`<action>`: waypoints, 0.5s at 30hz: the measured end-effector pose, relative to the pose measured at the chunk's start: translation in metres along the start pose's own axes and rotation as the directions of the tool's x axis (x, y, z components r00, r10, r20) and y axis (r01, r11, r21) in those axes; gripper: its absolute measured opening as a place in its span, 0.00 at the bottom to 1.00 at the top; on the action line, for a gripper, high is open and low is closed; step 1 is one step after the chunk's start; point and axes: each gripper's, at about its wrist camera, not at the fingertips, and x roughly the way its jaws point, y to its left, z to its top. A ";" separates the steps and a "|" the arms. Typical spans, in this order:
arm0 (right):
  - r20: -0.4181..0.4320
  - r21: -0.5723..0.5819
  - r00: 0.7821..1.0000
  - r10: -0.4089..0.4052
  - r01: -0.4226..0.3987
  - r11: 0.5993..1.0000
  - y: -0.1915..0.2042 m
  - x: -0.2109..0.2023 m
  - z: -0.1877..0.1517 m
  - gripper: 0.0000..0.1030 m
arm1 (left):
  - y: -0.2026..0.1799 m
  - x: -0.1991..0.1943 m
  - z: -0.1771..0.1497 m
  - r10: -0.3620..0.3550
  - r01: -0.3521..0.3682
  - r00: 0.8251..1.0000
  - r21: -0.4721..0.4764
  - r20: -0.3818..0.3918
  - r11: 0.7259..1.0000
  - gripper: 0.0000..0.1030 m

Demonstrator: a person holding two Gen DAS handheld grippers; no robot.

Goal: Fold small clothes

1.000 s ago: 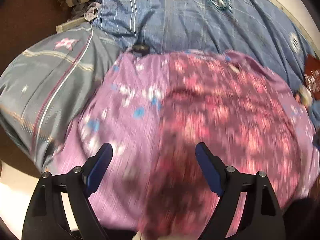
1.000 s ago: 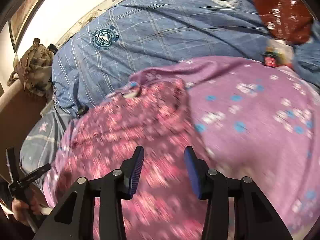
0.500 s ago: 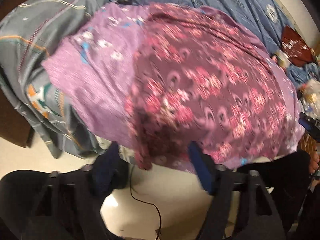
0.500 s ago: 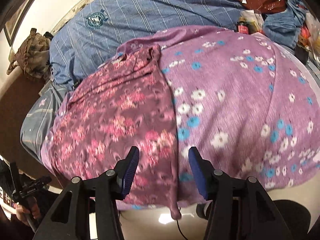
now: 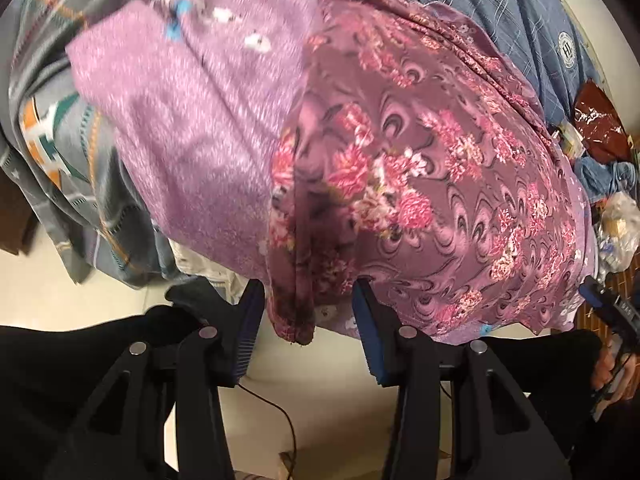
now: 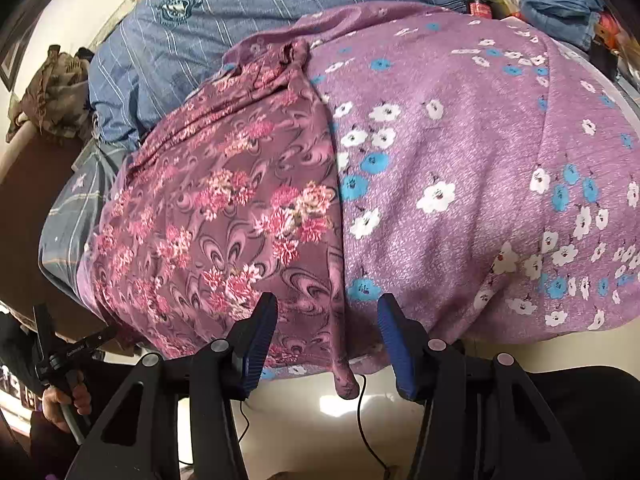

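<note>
A maroon garment with pink flowers (image 5: pixel 420 168) lies spread on a purple flowered sheet (image 5: pixel 192 120), its near edge hanging over the bed's edge. My left gripper (image 5: pixel 308 320) is open, its jaws either side of the garment's hanging left corner (image 5: pixel 294 320). In the right wrist view the same garment (image 6: pixel 224 216) lies left of centre on the purple sheet (image 6: pixel 460 168). My right gripper (image 6: pixel 326 338) is open, its jaws either side of the garment's hanging right corner (image 6: pixel 346 384). Neither gripper holds anything.
A blue checked blanket (image 6: pixel 224 12) covers the far side of the bed. A grey patterned cloth (image 5: pixel 60 128) hangs at the left. Clutter, a red bag (image 5: pixel 596 120) and blue cloth (image 6: pixel 560 4) lie at the right. Pale floor with a thin cable (image 6: pixel 368 432) lies below.
Both grippers have pulled back from over the garment to the bed's near edge and now sit at its two hanging corners. The jaws stay open.
</note>
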 end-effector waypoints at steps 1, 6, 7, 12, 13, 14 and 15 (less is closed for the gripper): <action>-0.006 -0.003 1.000 -0.004 0.004 1.000 0.000 0.002 -0.001 0.52 | 0.001 0.001 0.001 -0.007 0.007 1.000 -0.003 0.001 1.000 0.42; -0.023 0.012 1.000 -0.021 0.021 1.000 -0.009 0.005 -0.002 0.52 | -0.003 0.006 0.008 -0.035 0.035 0.999 0.027 0.002 0.999 0.21; -0.026 0.024 0.999 -0.027 0.028 0.999 -0.013 0.005 -0.001 0.53 | -0.004 0.008 0.008 -0.043 0.043 0.999 0.029 -0.006 0.999 0.20; -0.045 0.048 0.998 -0.037 0.039 0.998 -0.029 0.004 0.000 0.61 | -0.001 0.012 0.013 -0.070 0.070 0.997 0.015 -0.013 0.997 0.31; -0.053 0.047 0.998 -0.038 0.040 0.998 -0.031 0.006 -0.001 0.61 | -0.002 0.012 0.014 -0.078 0.079 0.997 0.019 -0.014 0.997 0.35; -0.063 0.046 0.997 -0.032 0.035 0.998 -0.031 0.008 -0.002 0.61 | -0.002 0.011 0.014 -0.081 0.081 0.997 0.025 -0.011 0.996 0.39; -0.080 0.042 0.997 -0.017 0.021 0.999 -0.031 0.011 -0.003 0.61 | -0.004 0.011 0.013 -0.080 0.080 0.997 0.035 -0.010 0.996 0.39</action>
